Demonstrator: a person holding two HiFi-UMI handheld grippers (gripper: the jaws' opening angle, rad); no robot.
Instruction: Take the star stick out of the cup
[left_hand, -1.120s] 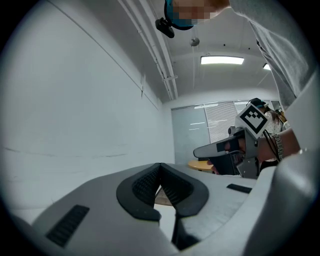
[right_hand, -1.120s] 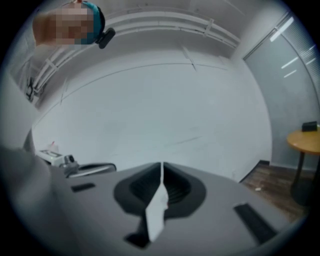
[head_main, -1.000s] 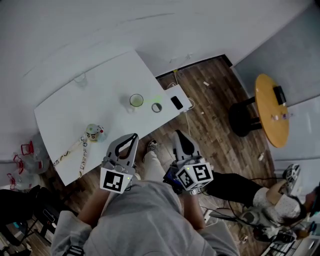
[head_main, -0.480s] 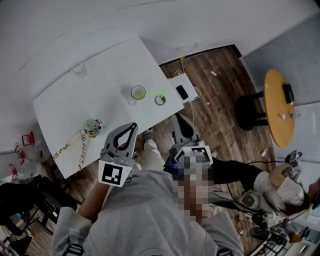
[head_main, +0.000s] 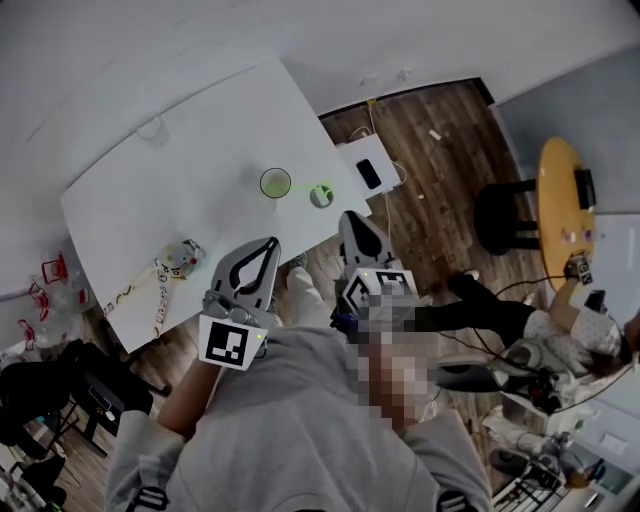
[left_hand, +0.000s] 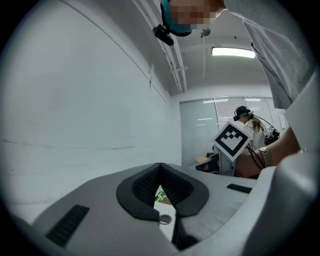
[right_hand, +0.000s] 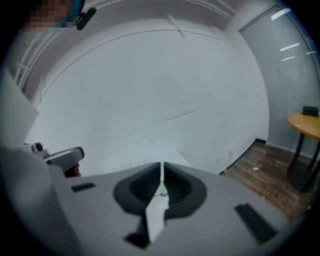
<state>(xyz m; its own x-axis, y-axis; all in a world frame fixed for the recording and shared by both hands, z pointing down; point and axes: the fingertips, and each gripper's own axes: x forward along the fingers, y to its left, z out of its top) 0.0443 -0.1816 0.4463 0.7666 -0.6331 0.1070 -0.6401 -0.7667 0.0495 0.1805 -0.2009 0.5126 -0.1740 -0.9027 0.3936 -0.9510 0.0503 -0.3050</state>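
Observation:
On the white table (head_main: 190, 150), a clear cup with a green rim (head_main: 275, 184) stands near the right edge. Just right of it a small green star (head_main: 322, 187) shows over a small grey round cup (head_main: 321, 198); I cannot tell whether the stick stands inside it. Through the gap behind the left jaws the green star (left_hand: 160, 195) shows again. My left gripper (head_main: 268, 245) hovers at the table's near edge, shut and holding nothing. My right gripper (head_main: 350, 216) is shut and holds nothing, its tip close below the star. The jaws of both meet at the tips (left_hand: 160, 166) (right_hand: 161, 170).
A small doll (head_main: 182, 258) and a bead chain (head_main: 160, 298) lie at the table's near left. A clear cup (head_main: 152, 131) stands at the far side. A phone on a white box (head_main: 369, 174), a black stool (head_main: 500, 215), an orange round table (head_main: 560, 210) and a seated person (head_main: 560, 335) are to the right.
Both grippers have drifted forward toward the table's near edge, and the right one now sits closer to the star. Both stayed shut, and nothing on the table moved.

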